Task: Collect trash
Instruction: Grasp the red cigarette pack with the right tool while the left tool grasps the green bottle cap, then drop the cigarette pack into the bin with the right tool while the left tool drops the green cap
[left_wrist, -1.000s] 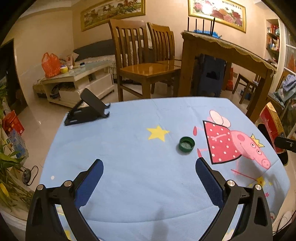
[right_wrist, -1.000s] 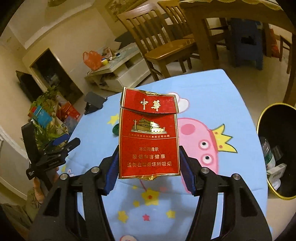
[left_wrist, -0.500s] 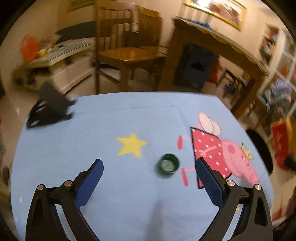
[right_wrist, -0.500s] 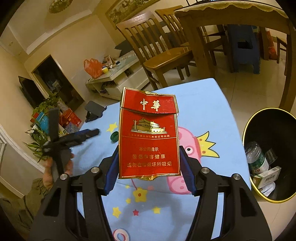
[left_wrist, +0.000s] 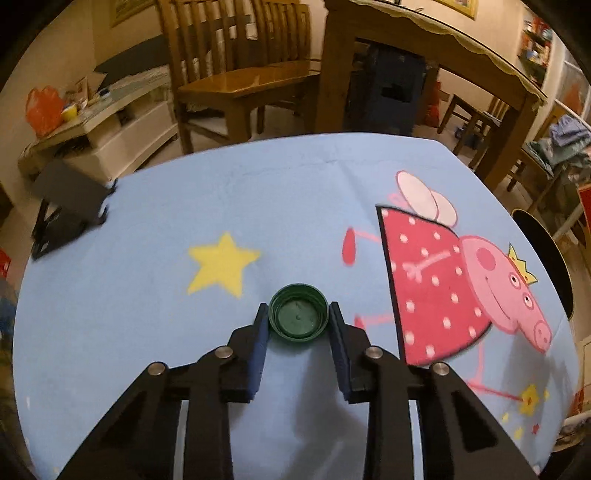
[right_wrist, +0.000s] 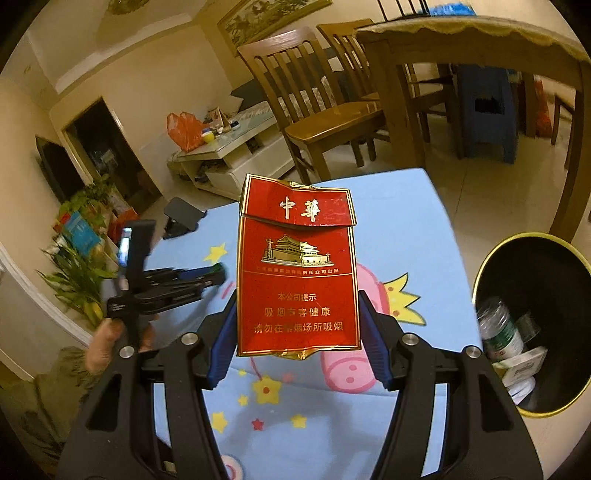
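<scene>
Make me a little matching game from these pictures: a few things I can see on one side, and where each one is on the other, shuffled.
Things:
1. green bottle cap
2. red cigarette pack
3. plastic bottle
4. black phone stand

Places:
A. inside the black bin
B. between the closing jaws of the left gripper, on the blue tablecloth
C. at the table's far left corner
D. held upright in the right gripper

Pairs: 1-B, 2-D, 3-A, 4-C
</scene>
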